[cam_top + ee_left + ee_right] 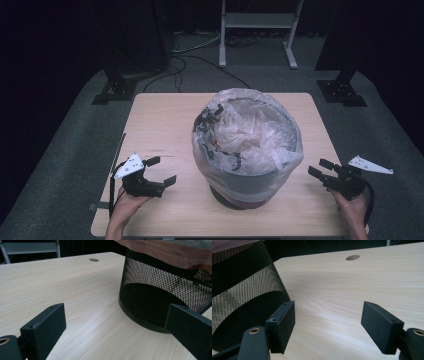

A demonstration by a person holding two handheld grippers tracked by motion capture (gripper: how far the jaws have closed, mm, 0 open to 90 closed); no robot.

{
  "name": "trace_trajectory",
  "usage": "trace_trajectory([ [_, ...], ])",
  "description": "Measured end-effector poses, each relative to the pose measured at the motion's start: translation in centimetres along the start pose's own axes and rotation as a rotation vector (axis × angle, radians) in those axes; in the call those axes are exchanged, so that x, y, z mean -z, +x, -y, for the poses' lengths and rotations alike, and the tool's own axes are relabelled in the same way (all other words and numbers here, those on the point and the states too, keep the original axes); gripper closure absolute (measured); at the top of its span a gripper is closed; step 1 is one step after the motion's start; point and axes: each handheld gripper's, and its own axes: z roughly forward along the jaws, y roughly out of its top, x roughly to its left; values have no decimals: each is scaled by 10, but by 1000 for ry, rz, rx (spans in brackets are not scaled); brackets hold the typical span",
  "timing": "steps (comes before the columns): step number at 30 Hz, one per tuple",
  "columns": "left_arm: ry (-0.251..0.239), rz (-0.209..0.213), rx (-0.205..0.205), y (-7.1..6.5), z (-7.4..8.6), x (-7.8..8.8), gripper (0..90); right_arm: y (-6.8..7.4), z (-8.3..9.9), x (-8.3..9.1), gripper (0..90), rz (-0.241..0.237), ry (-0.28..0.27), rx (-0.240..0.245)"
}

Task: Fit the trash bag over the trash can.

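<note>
A black mesh bin (245,192) lined with a clear plastic bag (250,132) stands in the middle of the wooden table (160,120). The bag folds over the rim and holds crumpled plastic. My left gripper (162,172) rests near the table's front left, open, nothing between its fingers. My right gripper (320,168) sits at the front right, open and empty too. The left gripper view has the bin's mesh wall (160,292) close on the right, past the open left gripper (117,327). In the right gripper view the mesh bin (242,295) stands beside the left finger (283,322).
The table has a round cable hole (93,259) in its top. Behind the table stand a white metal frame (257,25), black stand bases (115,87) and cables on grey carpet. Bare tabletop lies on both sides of the bin.
</note>
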Motion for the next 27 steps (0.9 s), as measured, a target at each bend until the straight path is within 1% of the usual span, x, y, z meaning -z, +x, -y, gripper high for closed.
trace_trajectory([
  [2, 0, 1, -2, 0, 0, 0, 21, 0, -3, -2, 265, 4, 1, 3],
  [4, -5, 4, -5, -1, -1, 1, 21, 0, -10, -7, 264, 6, 0, 7],
  [14, -10, 12, -4, -2, -2, 0, 21, 1, -21, -16, 265, 15, 5, 24],
  [16, -7, 13, -9, -3, -3, 0, 21, 2, -24, -18, 265, 20, 9, 32],
  [24, -15, 23, -7, -4, -4, -2, 21, 5, -25, -17, 265, 24, 1, 32],
  [27, -10, 24, -13, -4, -5, -3, 21, 6, -24, -17, 265, 22, -6, 31],
])
